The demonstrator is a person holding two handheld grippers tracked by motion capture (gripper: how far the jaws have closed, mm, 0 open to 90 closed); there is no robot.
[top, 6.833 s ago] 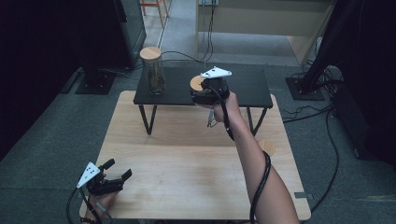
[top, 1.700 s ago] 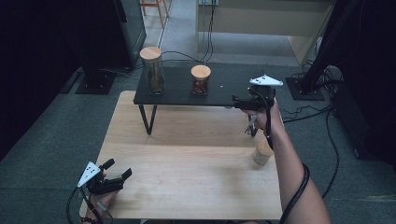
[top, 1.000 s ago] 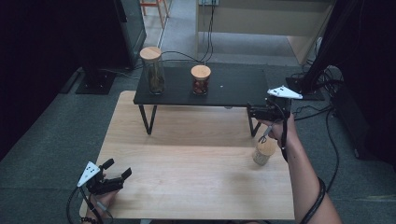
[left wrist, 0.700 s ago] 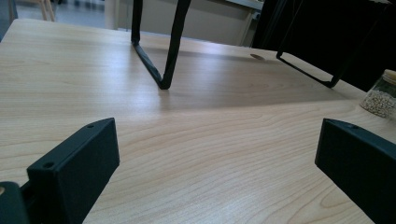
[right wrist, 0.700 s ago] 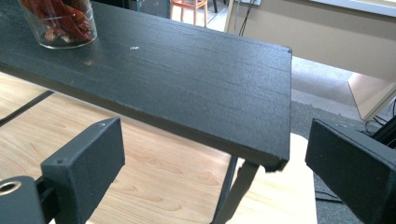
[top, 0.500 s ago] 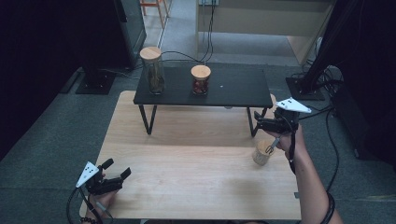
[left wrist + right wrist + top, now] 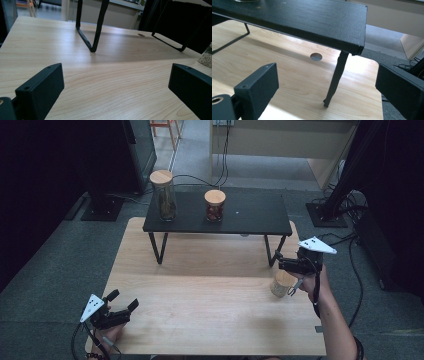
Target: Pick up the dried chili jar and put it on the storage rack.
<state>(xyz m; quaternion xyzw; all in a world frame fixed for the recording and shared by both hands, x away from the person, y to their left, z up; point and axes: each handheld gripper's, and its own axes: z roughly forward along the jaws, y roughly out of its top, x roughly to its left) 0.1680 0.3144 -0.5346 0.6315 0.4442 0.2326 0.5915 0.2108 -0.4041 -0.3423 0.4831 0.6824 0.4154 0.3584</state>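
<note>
While the high view takes in the whole setup, the small jar (image 7: 283, 283) near the right edge of the wooden worktop (image 7: 210, 320) is partly covered by the right gripper (image 7: 283, 265), so its contents are hard to make out from up there. That gripper hangs just above and behind the jar, fingers spread wide with nothing between them, not touching it as far as I can tell. The left gripper (image 7: 125, 301) sits at the near left corner, well apart from the jar, fingers open and empty too. Further back, a black shelf (image 7: 250, 217) on thin legs carries a tall jar (image 7: 164, 195) and a short jar (image 7: 215, 205), both with wooden lids. Grey carpet and cables lie all around, and the room edges are dark.

Left gripper view: both fingers (image 7: 42, 87) stand wide apart over bare wood, and the small jar (image 7: 207, 56) is cut off at the right edge, with grainy stuff inside.

Right gripper view: open fingers (image 7: 259, 85) frame the shelf's corner leg (image 7: 335, 77) and a round hole (image 7: 316, 56) in the worktop.
</note>
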